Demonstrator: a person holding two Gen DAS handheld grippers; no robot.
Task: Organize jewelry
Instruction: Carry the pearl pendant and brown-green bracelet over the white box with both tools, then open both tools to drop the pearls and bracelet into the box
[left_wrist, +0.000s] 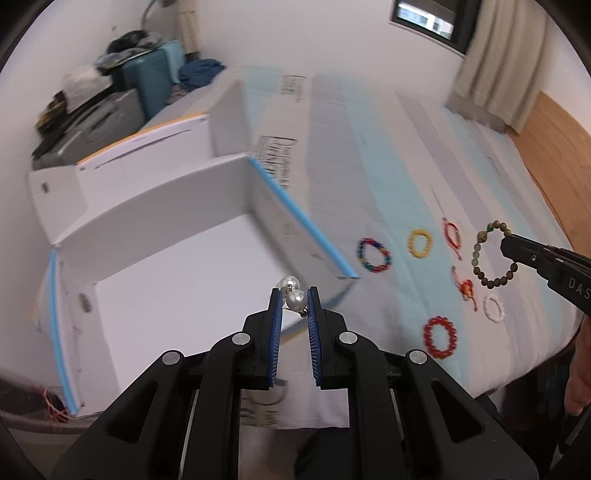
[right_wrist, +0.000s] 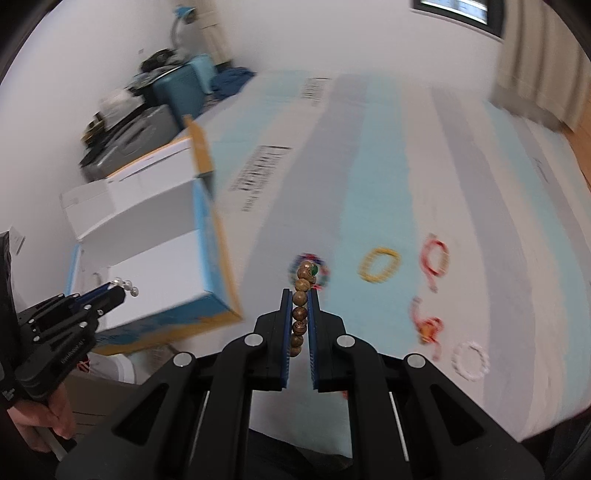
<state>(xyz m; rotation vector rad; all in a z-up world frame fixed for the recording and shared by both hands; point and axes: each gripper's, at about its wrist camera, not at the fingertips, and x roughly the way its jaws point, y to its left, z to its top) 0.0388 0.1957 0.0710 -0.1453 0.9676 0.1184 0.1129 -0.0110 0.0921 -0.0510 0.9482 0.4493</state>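
Note:
My left gripper (left_wrist: 294, 295) is shut on a pair of pearl earrings (left_wrist: 296, 298) and holds them above the near right corner of an open white box (left_wrist: 177, 273) with blue edges. It also shows in the right wrist view (right_wrist: 123, 287). My right gripper (right_wrist: 299, 295) is shut on a brown wooden bead bracelet (right_wrist: 300, 314), lifted off the striped bed. In the left wrist view the bracelet (left_wrist: 480, 251) hangs from the right gripper (left_wrist: 508, 245) at the right.
On the bed (left_wrist: 388, 155) lie a multicolour bracelet (left_wrist: 373, 254), a yellow one (left_wrist: 419, 243), a red cord (left_wrist: 452, 232), a red knotted charm (left_wrist: 466, 288), a white ring bracelet (left_wrist: 494, 308) and a red bead bracelet (left_wrist: 439, 336). Suitcases (left_wrist: 147, 81) stand behind the box.

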